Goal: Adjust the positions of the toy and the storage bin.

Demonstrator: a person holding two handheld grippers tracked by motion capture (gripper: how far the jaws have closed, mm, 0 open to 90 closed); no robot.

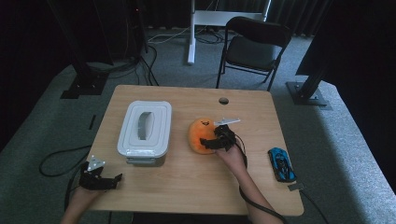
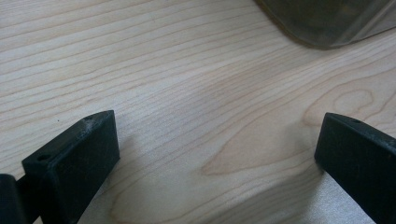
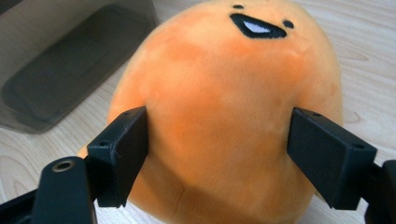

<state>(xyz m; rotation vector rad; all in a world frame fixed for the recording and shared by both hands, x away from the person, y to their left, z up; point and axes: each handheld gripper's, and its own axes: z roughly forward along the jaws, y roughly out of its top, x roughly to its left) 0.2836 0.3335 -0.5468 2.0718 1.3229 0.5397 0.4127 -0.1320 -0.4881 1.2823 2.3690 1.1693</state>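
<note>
An orange plush toy (image 1: 200, 135) with a small black face lies in the middle of the wooden table (image 1: 187, 186). My right gripper (image 1: 212, 140) reaches it from the near right. In the right gripper view the plush toy (image 3: 224, 102) sits between the wide-set jaws of the right gripper (image 3: 217, 126), whose pads stand at its two sides without visibly squeezing it. My left gripper (image 1: 114, 179) rests at the near left corner of the table. In its own view the left gripper (image 2: 217, 135) is open over bare wood, nothing between the jaws.
A white lidded storage box (image 1: 144, 133) stands left of the plush; its corner (image 2: 327, 21) lies just ahead of the left gripper. A blue toy car (image 1: 281, 164) lies near the table's right edge. A black chair (image 1: 254, 46) stands beyond the far edge.
</note>
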